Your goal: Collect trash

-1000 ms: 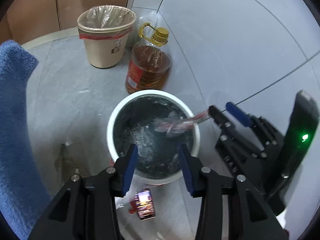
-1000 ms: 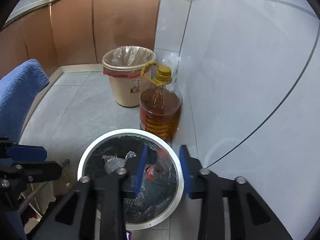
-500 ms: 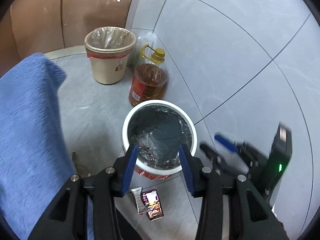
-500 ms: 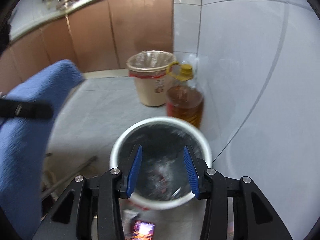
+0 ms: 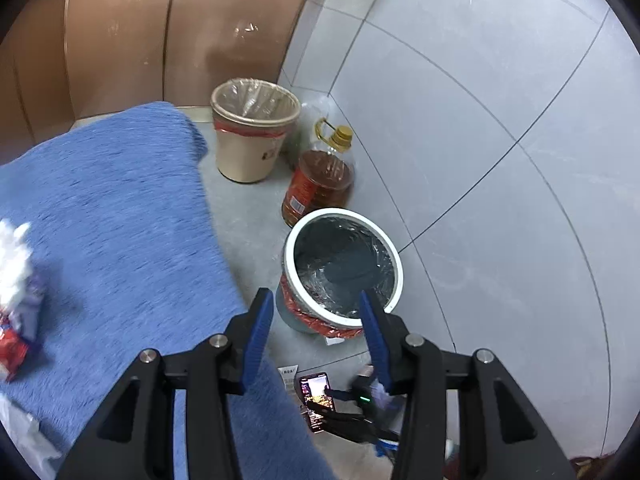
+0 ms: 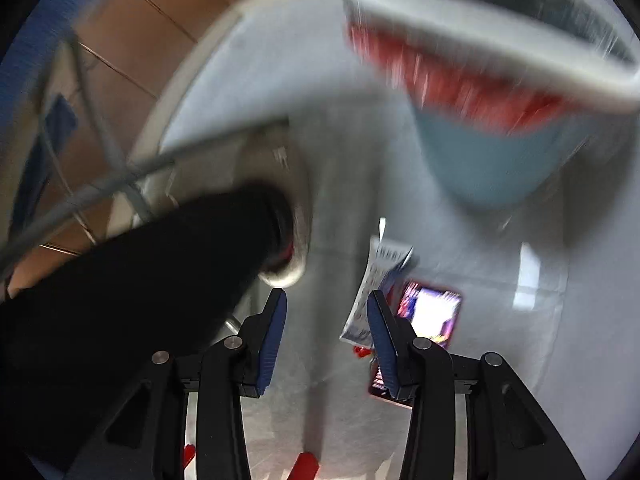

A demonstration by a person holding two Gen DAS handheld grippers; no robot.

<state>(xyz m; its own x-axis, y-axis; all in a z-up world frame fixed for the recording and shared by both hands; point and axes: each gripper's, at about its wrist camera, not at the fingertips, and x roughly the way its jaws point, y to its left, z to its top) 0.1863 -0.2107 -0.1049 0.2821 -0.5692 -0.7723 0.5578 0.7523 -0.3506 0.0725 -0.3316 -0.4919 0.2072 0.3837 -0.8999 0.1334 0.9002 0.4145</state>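
Both grippers empty: left gripper (image 5: 316, 336) just widened, jaws apart above white bin (image 5: 390, 256); right gripper (image 6: 326, 336) jaws apart, low over floor wrappers (image 6: 374, 292).

Two lined bins, a beige plastic one (image 5: 256, 132) at twelve o'clock and a white-rimmed one (image 5: 342, 268) centrally, one amber oil jug (image 5: 320, 180), one blue fleecy cloth (image 5: 112, 232), one lit phone (image 5: 316, 394).

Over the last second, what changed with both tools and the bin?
The wrapper the right tool held over the white bin a second ago is gone from it; that tool dropped to the floor wrappers, empty. The left tool, jaws just opening and empty, pulled up and back. Both bins and the oil bottle stayed put.
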